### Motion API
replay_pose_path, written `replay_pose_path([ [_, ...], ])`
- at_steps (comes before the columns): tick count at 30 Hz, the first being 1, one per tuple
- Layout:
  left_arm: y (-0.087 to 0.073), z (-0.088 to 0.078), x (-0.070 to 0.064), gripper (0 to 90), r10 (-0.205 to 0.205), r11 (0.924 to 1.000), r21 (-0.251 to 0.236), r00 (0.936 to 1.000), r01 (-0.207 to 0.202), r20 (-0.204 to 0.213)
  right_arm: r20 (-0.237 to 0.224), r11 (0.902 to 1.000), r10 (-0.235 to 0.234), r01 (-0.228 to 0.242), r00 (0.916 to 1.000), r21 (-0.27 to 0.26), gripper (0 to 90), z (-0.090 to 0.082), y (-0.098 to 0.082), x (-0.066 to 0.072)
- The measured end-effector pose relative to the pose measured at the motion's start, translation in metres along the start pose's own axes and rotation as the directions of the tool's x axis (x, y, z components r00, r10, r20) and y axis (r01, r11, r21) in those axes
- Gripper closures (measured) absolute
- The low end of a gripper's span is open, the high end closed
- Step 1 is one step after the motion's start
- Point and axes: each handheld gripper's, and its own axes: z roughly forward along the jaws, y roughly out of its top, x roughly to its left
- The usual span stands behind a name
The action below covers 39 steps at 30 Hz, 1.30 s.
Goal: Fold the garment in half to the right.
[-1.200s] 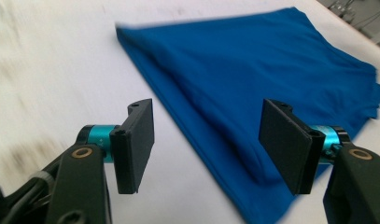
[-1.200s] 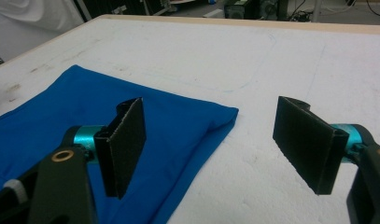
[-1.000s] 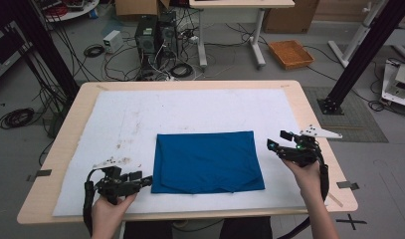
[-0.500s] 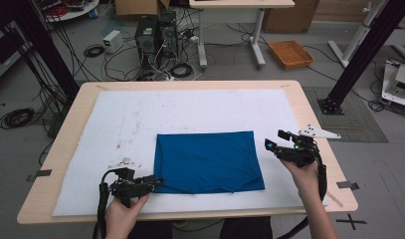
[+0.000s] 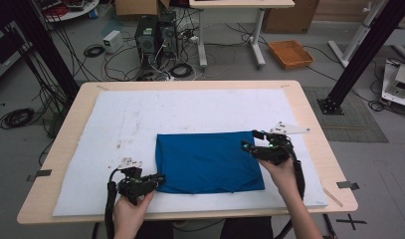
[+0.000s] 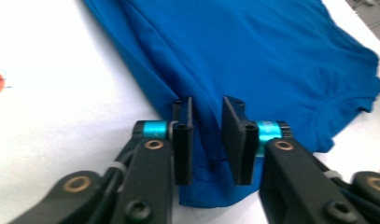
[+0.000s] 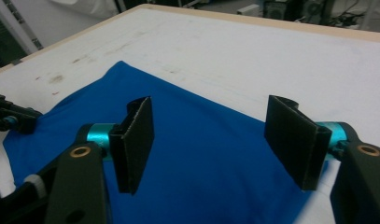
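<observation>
Gripping stage: left gripper (image 5: 157,178) sits at the near left corner of the blue shirt (image 5: 207,162), right gripper (image 5: 253,144) at its far right corner.
Shirt place: folded flat on the white mat (image 5: 115,124), its long side running left to right, lying between the two grippers.
Left gripper state: jaws narrowed around the corner hem (image 6: 204,154), a small gap showing on either side, so not yet pinching; they have just been closing with cloth between them.
Right gripper state: jaws spread wide above the shirt's edge (image 7: 211,154), having just begun to close; nothing is pressed between them.
Key relation: diagonal corners, left hand nearer its grip.
Change from earlier: left gripper has come in from the bare mat onto the corner; right gripper has slid leftward to reach over the cloth.
</observation>
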Motion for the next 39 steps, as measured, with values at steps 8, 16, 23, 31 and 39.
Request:
replay_pose_path([
  [8,-0.003,0.001,-0.003,81.9,0.026,0.9995,-0.018,0.999,-0.027,-0.037,-0.075,0.9935,-0.06,0.067,0.9954,0.092,47.6,0.073,0.026,0.043],
  [16,-0.004,0.0,-0.004,82.3,0.037,0.999,-0.024,0.9983,-0.038,-0.044,-0.128,0.9792,-0.064,0.087,0.9897,0.184,55.9,0.153,0.048,0.086],
  [23,-0.005,0.001,-0.003,82.1,0.041,0.9987,-0.03,0.9984,-0.042,-0.037,-0.105,0.9584,-0.074,0.1,0.9917,0.267,61.3,0.213,0.058,0.116],
  [31,-0.005,0.0,-0.003,82.1,0.043,0.9986,-0.03,0.9985,-0.044,-0.033,-0.061,0.9271,-0.105,0.12,0.9926,0.355,63.1,0.263,0.058,0.139],
  [39,-0.005,0.0,-0.003,81.8,0.049,0.9983,-0.03,0.9982,-0.05,-0.034,-0.004,0.9024,-0.16,0.148,0.9871,0.405,67.8,0.284,0.057,0.14],
])
